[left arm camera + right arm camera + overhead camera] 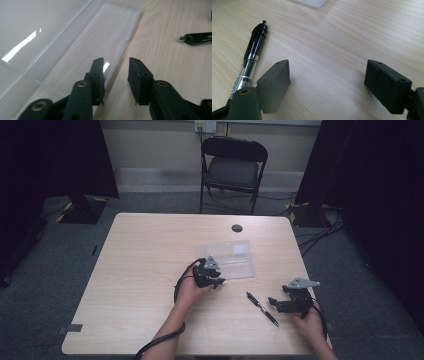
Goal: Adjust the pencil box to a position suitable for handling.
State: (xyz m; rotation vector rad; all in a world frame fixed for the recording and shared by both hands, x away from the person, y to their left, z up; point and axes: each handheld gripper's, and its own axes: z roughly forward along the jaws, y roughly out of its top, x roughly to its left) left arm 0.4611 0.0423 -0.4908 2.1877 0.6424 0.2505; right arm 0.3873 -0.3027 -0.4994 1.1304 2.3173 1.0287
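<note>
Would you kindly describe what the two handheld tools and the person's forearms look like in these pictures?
Both tools are black. The left tool and the right tool each carry a grey three-cornered plate on top and trail a black cable along the forearm. Seen close, the left tool's jaws are flat black blocks on arms with brass-coloured rivets; the right tool's are blocky and matte. The forearms show no sleeves.

Left forearm enters from the bottom edge of the high view, angled up and rightward, hand wrapped round the left gripper (218, 281) near table centre; cable loops back along the wrist. Its jaws stand a narrow gap apart, pads pressing on nothing. Right hand (307, 319) sits low at the right, holding the right gripper (273, 302) pointed leftward, jaws spread wide, nothing between them.
</note>
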